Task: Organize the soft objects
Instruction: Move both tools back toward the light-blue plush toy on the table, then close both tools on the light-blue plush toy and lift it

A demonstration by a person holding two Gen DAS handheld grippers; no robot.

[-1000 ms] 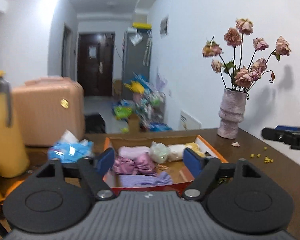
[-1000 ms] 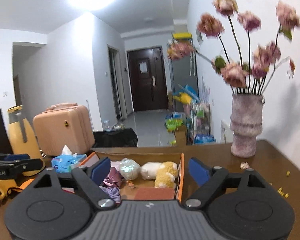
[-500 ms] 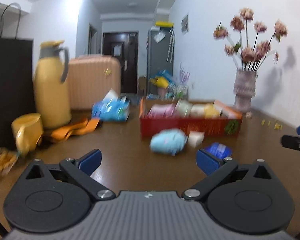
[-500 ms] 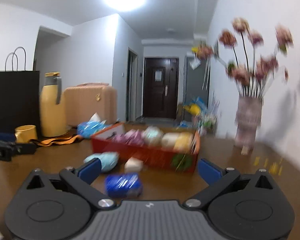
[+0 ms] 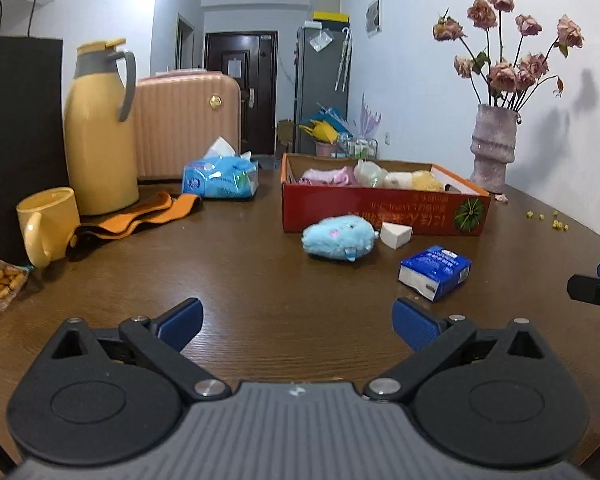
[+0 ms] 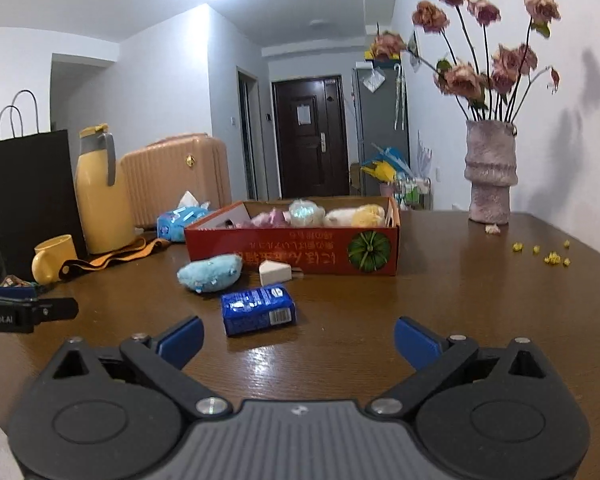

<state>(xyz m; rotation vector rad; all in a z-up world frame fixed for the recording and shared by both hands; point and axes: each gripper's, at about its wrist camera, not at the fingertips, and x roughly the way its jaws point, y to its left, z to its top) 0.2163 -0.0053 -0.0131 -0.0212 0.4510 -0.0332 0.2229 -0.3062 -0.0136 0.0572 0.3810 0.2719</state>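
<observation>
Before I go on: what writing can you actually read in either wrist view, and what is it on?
"nRobot.AI", cut off at the frame edge: on the left gripper, seen in the right wrist view.
Upside-down yellow print on the red box front: too blurred to read.
White print and barcode on the blue tissue pack: too small to read.
Paper on the dark door: unreadable.

Background only: brown wooden desk (image 5: 260,280). Left side has a tall yellow thermos jug with grey handle (image 5: 100,132), a yellow ceramic mug (image 5: 48,226) in front of it, an orange fabric strap (image 5: 140,216) lying beside both, a black paper bag (image 5: 16,140) behind the mug, and a snack packet (image 5: 0,282) at the desk edge. Pink hard-shell suitcase (image 5: 188,124) behind the jug. Mottled pink vase of dried roses (image 6: 490,176) at right, with small yellow bits (image 6: 548,254) scattered near it. Dark door (image 6: 312,136) down the hallway.
</observation>
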